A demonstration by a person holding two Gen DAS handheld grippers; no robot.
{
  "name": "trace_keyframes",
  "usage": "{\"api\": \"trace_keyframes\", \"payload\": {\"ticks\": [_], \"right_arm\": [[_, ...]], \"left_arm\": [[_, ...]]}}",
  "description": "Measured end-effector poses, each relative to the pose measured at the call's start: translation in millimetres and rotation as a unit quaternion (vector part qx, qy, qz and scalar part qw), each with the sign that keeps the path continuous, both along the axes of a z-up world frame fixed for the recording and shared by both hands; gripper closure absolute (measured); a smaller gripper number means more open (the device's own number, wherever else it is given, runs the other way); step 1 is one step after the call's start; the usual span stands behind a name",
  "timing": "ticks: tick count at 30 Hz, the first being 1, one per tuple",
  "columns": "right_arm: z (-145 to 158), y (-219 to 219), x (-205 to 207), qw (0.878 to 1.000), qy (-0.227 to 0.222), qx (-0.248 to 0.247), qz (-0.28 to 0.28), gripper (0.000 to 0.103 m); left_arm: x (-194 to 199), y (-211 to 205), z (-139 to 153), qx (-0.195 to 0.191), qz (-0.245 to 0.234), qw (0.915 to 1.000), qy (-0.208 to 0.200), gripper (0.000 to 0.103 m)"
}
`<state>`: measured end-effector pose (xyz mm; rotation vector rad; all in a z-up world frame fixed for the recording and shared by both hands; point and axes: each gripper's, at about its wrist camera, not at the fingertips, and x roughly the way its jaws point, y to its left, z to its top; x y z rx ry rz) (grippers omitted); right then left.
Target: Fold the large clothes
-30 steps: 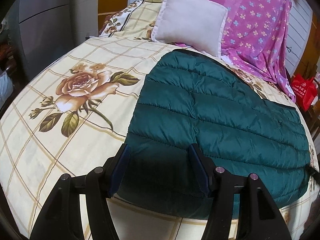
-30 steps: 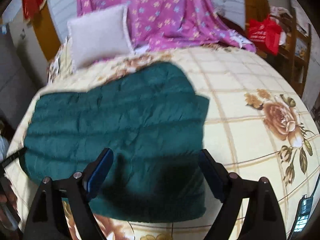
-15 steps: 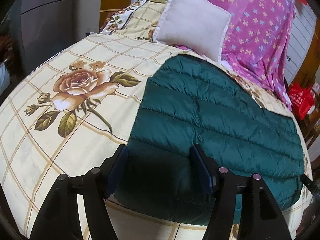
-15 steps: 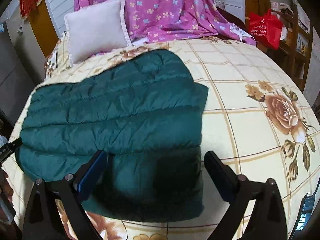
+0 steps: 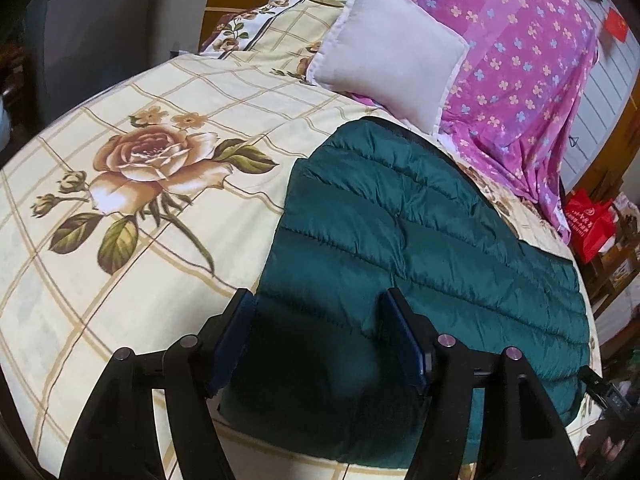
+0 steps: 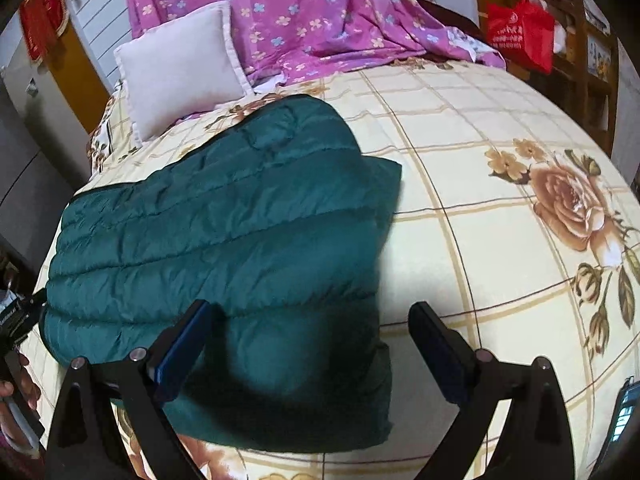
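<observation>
Both hands have eased back, fingers wide and empty: the green down jacket (image 5: 432,248) lies on the bed (image 5: 132,280), long axis 10-to-4, my left gripper (image 5: 320,336) nearer than my right gripper (image 6: 312,344).

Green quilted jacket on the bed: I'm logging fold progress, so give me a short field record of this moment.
garment: green quilted jacket, lying flat on the bed, no gripper holding it
surface: cream floral bedspread
left gripper: open, above the jacket's near edge
right gripper: open, above the jacket's near corner
behind the jacket: white pillow leaning on a purple floral sheet
fold state: looks partly folded; the layers underneath cannot be seen
</observation>
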<state>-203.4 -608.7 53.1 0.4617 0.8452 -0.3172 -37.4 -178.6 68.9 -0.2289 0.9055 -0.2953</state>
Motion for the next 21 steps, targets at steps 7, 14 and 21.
{"api": "trace_keyframes", "payload": {"ticks": [7,14,21], "right_arm": [[-18.8,-25.6,10.4,0.998,-0.024,0.065,-0.006,0.000],[-35.8,-38.2,30.2,0.994,-0.030,0.102,0.007,0.000],[-43.7,-43.1,46.3,0.993,-0.024,0.112,0.033,0.000]], "left_arm": [[15.8,0.7,-10.3,-0.024,-0.008,0.9996,0.014,0.048],[27.2,-4.5,-19.9,-0.032,-0.022,0.9991,0.016,0.039],[42.5,0.5,-32.2,-0.075,-0.024,0.9956,0.050,0.031]]}}
